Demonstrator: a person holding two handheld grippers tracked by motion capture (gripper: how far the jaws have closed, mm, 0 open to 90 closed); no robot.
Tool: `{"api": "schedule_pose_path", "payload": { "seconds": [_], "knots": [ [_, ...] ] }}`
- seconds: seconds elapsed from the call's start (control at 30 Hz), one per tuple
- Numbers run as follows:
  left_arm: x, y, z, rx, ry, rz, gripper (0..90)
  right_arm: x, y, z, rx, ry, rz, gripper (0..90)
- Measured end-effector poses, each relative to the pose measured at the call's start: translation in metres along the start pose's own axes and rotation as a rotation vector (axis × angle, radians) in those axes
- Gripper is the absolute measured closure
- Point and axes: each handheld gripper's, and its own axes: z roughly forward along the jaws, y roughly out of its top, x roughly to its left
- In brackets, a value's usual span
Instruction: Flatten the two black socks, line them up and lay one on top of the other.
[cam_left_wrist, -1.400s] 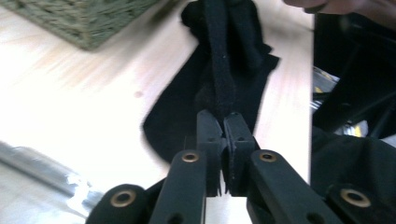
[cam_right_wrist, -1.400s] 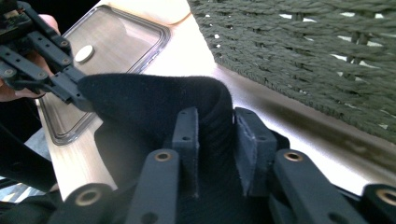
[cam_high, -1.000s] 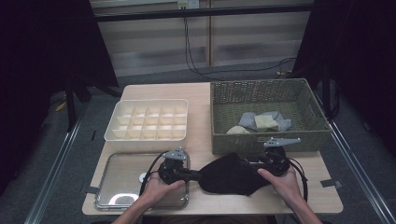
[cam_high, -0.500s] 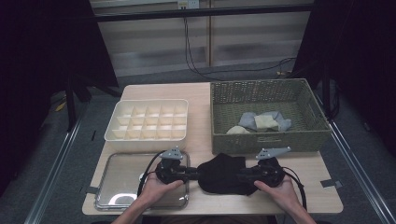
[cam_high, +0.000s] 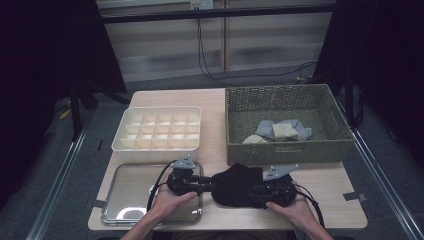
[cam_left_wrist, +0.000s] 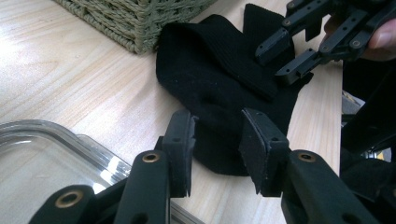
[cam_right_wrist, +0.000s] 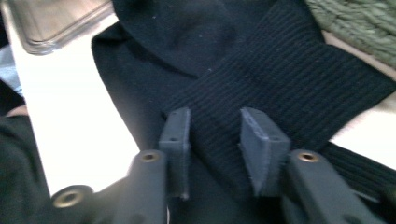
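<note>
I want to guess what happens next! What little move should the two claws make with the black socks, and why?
Probably ease the right claw forward and close it on the ribbed cuff of the black socks. Its jaws stand apart over that cuff without pressing it, and the left claw is open at the toe end. The socks lie crossed on the table, so a grip seems needed first.

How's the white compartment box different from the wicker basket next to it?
The white compartment box is smooth, pale and split into many small cells, all bare; the wicker basket is woven, olive-green and one open space. The box is lower and smaller; the basket is deeper and larger. The basket holds grey and cream folded cloths; the box holds nothing. Both are rectangular, open-topped and stand side by side on the table.
</note>
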Motion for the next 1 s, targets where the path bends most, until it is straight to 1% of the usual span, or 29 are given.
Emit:
{"api": "schedule_pose_path", "payload": {
  "seconds": [0.03, 0.07, 0.1, 0.13, 0.17, 0.2, 0.23, 0.27, 0.37, 0.43, 0.5, 0.53, 0.57, 0.63, 0.7, 0.77, 0.83, 0.87, 0.9, 0.97, 1.0],
  "knots": [
    [0.001, 0.0, 0.001, 0.004, 0.007, 0.001, 65.4, 0.0, 0.0, 0.0, 0.003, -0.008, 0.001, 71.2],
    [0.002, 0.0, 0.002, 0.006, 0.013, 0.003, 67.4, -0.002, 0.001, 0.0, 0.005, -0.012, 0.008, 76.9],
    [0.001, 0.0, 0.004, -0.001, 0.049, 0.0, 70.3, -0.003, 0.001, 0.0, 0.006, -0.015, 0.01, 80.4],
    [0.001, 0.0, 0.004, -0.002, 0.06, -0.001, 76.9, -0.006, 0.001, -0.001, 0.003, -0.005, 0.035, 84.4],
    [0.002, 0.001, 0.005, 0.001, 0.051, 0.002, 81.3, -0.008, 0.001, -0.001, 0.0, 0.005, 0.056, 85.6],
    [0.001, 0.001, 0.005, 0.007, 0.05, 0.009, 84.6, -0.01, 0.001, -0.002, -0.006, 0.009, 0.069, 86.0],
    [0.001, 0.001, 0.005, 0.008, 0.047, 0.011, 87.0, -0.011, 0.002, -0.003, -0.019, 0.011, 0.077, 86.2],
    [0.001, 0.001, 0.005, 0.008, 0.042, 0.013, 88.1, -0.012, 0.003, -0.005, -0.034, 0.024, 0.09, 86.3],
    [0.0, 0.001, 0.004, 0.008, 0.035, 0.02, 88.9, -0.015, 0.004, -0.015, -0.09, 0.042, 0.125, 86.4],
    [-0.001, 0.001, 0.003, 0.005, 0.032, 0.016, 89.0, -0.019, 0.006, -0.023, -0.123, 0.029, 0.141, 86.6],
    [-0.001, 0.001, 0.002, 0.004, 0.032, 0.021, 89.0, -0.024, 0.007, -0.032, -0.161, 0.026, 0.167, 86.7],
    [-0.002, 0.001, 0.001, -0.001, 0.025, 0.015, 89.0, -0.026, 0.007, -0.037, -0.185, 0.029, 0.175, 86.7],
    [-0.001, 0.001, 0.0, -0.003, 0.021, 0.021, 89.0, -0.027, 0.008, -0.042, -0.21, 0.03, 0.186, 86.7],
    [-0.002, 0.001, -0.002, -0.013, 0.014, 0.018, 89.0, -0.03, 0.008, -0.05, -0.239, 0.024, 0.197, 86.7],
    [-0.002, 0.001, -0.004, -0.018, 0.019, 0.02, 88.9, -0.034, 0.008, -0.06, -0.282, 0.023, 0.221, 86.8],
    [-0.003, 0.002, -0.008, -0.03, 0.01, 0.02, 88.9, -0.037, 0.009, -0.068, -0.309, 0.017, 0.241, 86.8],
    [-0.004, 0.002, -0.012, -0.034, 0.004, 0.025, 88.9, -0.04, 0.009, -0.074, -0.325, 0.01, 0.244, 86.8],
    [-0.005, 0.002, -0.014, -0.037, -0.001, 0.026, 89.0, -0.041, 0.008, -0.078, -0.335, 0.004, 0.257, 86.8],
    [-0.006, 0.003, -0.017, -0.038, -0.008, 0.03, 89.0, -0.041, 0.008, -0.081, -0.341, 0.003, 0.263, 86.7],
    [-0.01, 0.004, -0.021, -0.055, -0.017, 0.033, 89.0, -0.042, 0.008, -0.087, -0.354, -0.011, 0.274, 86.7],
    [-0.012, 0.004, -0.024, -0.054, -0.025, 0.042, 89.0, -0.043, 0.007, -0.091, -0.363, -0.011, 0.28, 86.8]
  ]
}}
